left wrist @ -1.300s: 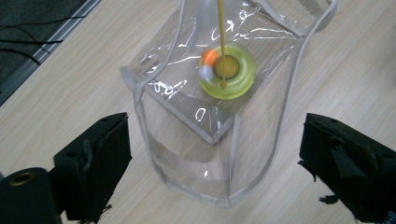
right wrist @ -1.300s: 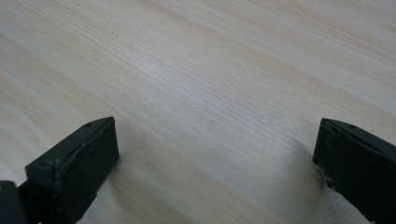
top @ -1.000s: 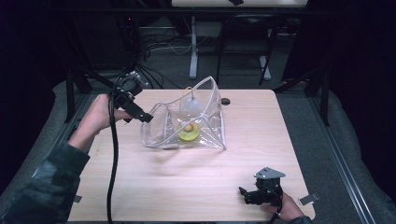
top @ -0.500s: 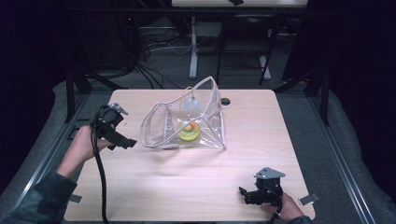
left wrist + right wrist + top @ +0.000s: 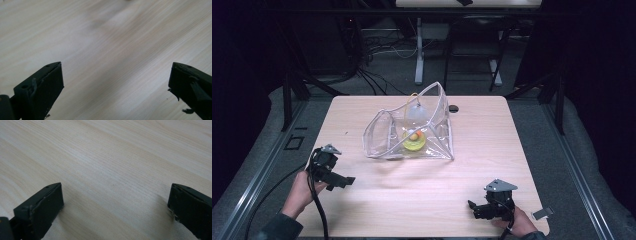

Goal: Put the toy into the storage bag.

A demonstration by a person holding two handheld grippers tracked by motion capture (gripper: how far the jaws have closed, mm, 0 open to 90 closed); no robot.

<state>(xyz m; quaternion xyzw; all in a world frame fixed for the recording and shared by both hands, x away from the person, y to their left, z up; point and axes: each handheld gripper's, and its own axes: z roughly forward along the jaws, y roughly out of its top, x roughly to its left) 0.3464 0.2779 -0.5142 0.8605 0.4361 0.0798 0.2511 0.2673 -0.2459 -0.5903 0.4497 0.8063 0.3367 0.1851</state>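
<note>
Left gripper, jaws spread and empty, has withdrawn from the clear plastic bag to the near table edge; the bag now lies ahead and to its right, released. Right gripper likewise spread, resting low. The yellow object inside the bag is indistinct through the film.

Bright table, dark surrounds, slight blur.
</note>
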